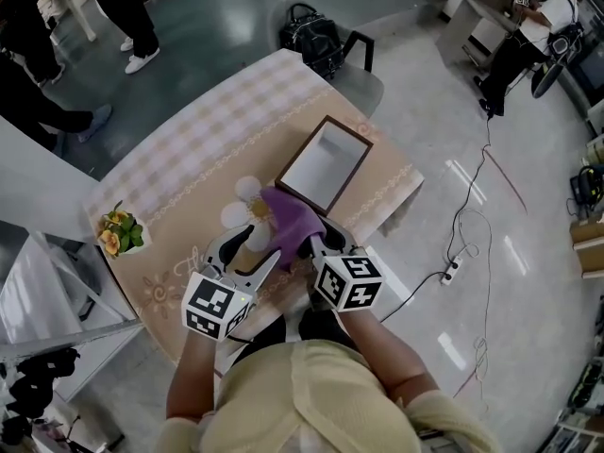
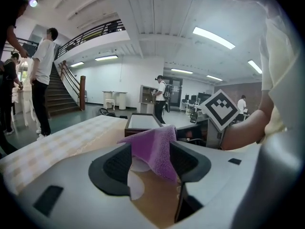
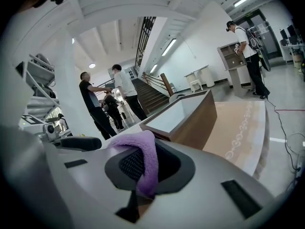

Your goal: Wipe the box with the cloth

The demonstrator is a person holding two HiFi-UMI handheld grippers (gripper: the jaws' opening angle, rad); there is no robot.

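An open brown box (image 1: 326, 163) with a white inside lies on the checked tablecloth, and shows in both gripper views (image 2: 143, 122) (image 3: 183, 120). A purple cloth (image 1: 291, 217) rests at its near corner. My right gripper (image 1: 313, 246) is shut on the cloth (image 3: 143, 149), which drapes over its jaws (image 3: 143, 171). My left gripper (image 1: 247, 245) stands open just to the left. A loose fold of the cloth (image 2: 155, 147) hangs between its spread jaws (image 2: 150, 160), against the right one.
Two white round pieces (image 1: 241, 201) lie on the table beside the cloth. A small pot of yellow flowers (image 1: 121, 232) stands at the table's left edge. A chair with a black bag (image 1: 311, 31) is at the far end. People stand at the back, and a cable with a power strip (image 1: 451, 270) lies on the floor to the right.
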